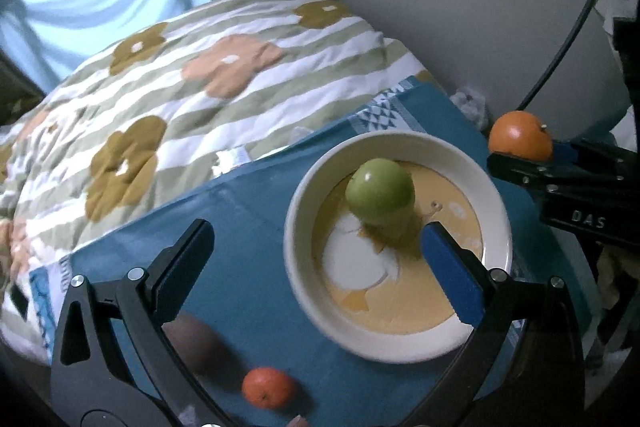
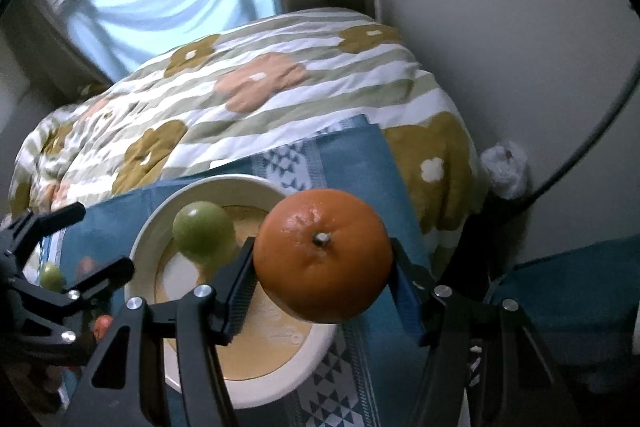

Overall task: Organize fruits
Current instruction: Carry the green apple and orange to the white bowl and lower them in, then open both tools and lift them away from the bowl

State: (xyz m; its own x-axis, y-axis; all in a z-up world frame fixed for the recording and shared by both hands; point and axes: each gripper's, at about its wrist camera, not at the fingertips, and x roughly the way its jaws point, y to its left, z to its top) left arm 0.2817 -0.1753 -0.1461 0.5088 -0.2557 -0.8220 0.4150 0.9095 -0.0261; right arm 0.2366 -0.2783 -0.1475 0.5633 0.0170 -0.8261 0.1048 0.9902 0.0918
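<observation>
A white bowl with a yellow inside [image 1: 300, 211] [image 2: 148, 239] stands on a blue cloth. A green apple [image 1: 380, 191] [image 2: 202, 231] lies in it. My left gripper [image 1: 316, 243] is open and empty above the bowl's near-left rim; it also shows in the right wrist view [image 2: 94, 241]. My right gripper [image 2: 324, 259] is shut on a large orange [image 2: 323, 254] and holds it above the bowl's right edge; the orange also shows in the left wrist view [image 1: 520, 135]. A small mandarin [image 1: 268, 387] and a brown fruit [image 1: 196, 343] lie on the cloth near me.
The blue cloth [image 1: 248, 211] covers a small table beside a bed with a flowered quilt [image 1: 180, 75]. A small green fruit [image 2: 52, 277] lies left of the bowl. A white wall [image 1: 460, 7] and a black cable [image 1: 568, 39] are at the right.
</observation>
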